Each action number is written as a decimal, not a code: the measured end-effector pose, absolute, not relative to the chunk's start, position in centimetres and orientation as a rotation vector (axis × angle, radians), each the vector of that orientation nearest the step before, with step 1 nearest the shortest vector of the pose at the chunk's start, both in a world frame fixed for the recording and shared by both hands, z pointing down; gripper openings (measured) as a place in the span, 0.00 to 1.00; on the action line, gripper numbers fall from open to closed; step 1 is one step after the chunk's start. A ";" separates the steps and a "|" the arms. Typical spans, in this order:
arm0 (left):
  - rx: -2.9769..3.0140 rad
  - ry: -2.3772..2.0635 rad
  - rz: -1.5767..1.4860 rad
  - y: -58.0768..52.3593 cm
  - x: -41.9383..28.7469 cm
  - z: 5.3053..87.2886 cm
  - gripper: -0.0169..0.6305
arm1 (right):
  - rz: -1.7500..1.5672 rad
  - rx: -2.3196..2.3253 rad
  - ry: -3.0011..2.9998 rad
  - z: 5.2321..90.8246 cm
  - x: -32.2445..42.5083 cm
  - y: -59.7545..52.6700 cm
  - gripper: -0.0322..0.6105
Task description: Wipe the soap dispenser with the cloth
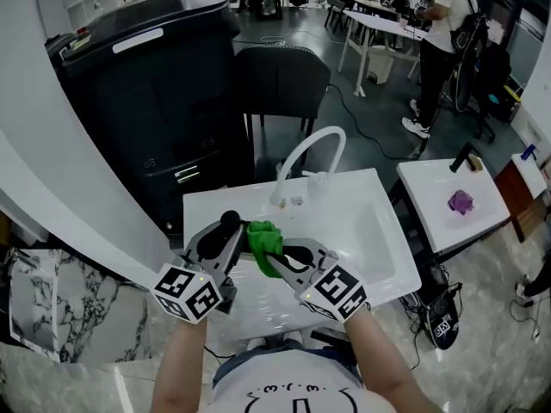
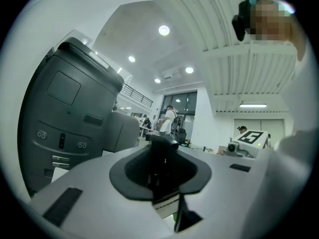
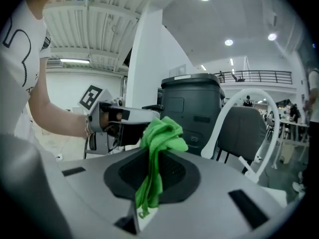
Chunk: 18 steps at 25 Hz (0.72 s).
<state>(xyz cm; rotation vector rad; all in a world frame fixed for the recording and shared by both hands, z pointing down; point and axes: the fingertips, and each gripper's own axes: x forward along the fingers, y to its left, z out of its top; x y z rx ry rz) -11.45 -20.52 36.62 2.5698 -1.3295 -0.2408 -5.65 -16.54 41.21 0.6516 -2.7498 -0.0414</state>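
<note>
In the head view my left gripper (image 1: 225, 232) is shut on a black soap dispenser (image 1: 229, 222), held above the near left part of the white sink (image 1: 366, 222). My right gripper (image 1: 277, 249) is shut on a bunched green cloth (image 1: 264, 241), and the cloth lies right beside the dispenser. The left gripper view shows the dispenser (image 2: 161, 156) upright between the jaws of the left gripper (image 2: 162, 180), pump head on top. In the right gripper view the cloth (image 3: 158, 143) hangs out of the right gripper (image 3: 152, 183), with the left gripper (image 3: 119, 119) just behind it.
A white arched faucet (image 1: 308, 149) stands at the sink's far edge. Behind it are a dark chair (image 1: 280, 80) and a large black machine (image 1: 142, 84). To the right is a second white sink (image 1: 435, 188) with a purple thing (image 1: 461, 201). A person (image 1: 443, 24) stands at the back.
</note>
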 end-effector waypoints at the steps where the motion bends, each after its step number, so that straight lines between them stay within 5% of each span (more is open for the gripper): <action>1: 2.571 -1.324 -0.264 -20.4 -11.6 36.4 0.17 | -0.047 0.648 -2.730 41.7 -5.5 -16.5 0.12; 9: 2.613 -1.334 -0.307 -19.4 -12.0 34.9 0.17 | -0.028 0.663 -2.623 44.4 -3.8 -15.8 0.12; 18: 2.785 -1.308 -0.148 -17.2 -10.4 34.9 0.17 | 0.102 0.866 -2.878 38.3 -1.5 -16.2 0.12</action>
